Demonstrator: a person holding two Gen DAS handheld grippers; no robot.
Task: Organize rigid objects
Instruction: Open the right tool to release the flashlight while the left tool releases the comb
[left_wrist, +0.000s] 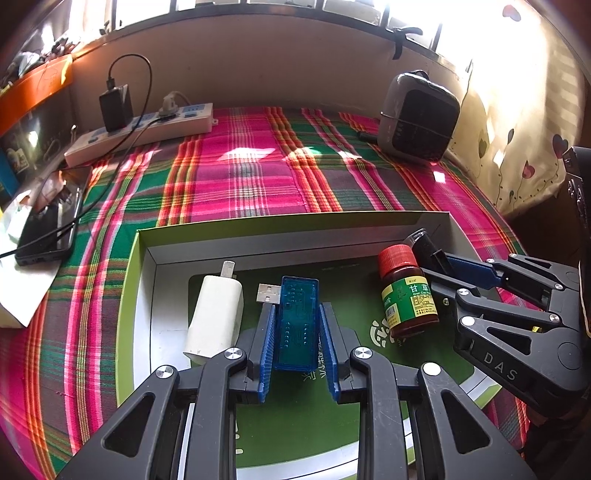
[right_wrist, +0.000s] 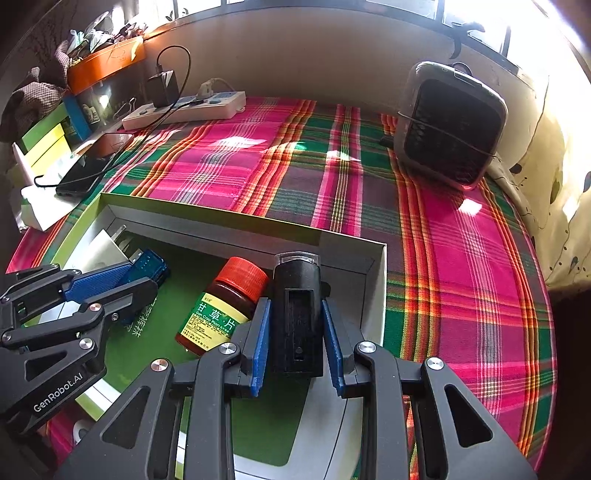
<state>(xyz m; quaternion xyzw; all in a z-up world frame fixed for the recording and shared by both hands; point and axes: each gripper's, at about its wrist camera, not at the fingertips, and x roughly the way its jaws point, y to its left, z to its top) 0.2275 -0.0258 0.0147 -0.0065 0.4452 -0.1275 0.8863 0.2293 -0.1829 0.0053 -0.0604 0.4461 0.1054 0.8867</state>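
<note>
A shallow box with a green rim (left_wrist: 295, 221) (right_wrist: 207, 210) lies on the plaid cloth. My left gripper (left_wrist: 297, 308) (right_wrist: 147, 273) is shut on a translucent blue USB device (left_wrist: 297, 325) (right_wrist: 151, 264), low over the box's green floor. To its left lies a white plug charger (left_wrist: 216, 317) (right_wrist: 105, 243). A brown medicine bottle (left_wrist: 406, 295) (right_wrist: 221, 310) with a red cap and green label lies on its side in the middle. My right gripper (right_wrist: 294, 302) (left_wrist: 430, 258) is shut on a black block with a clear cap (right_wrist: 297, 317) (left_wrist: 428, 247), beside the bottle near the box's right wall.
The plaid cloth (left_wrist: 251, 177) stretches bare behind the box. At the back left lie a white power strip (left_wrist: 147, 129) with a black adapter and a cabled phone (left_wrist: 48, 229). A grey fan-like appliance (left_wrist: 421, 118) stands at the back right.
</note>
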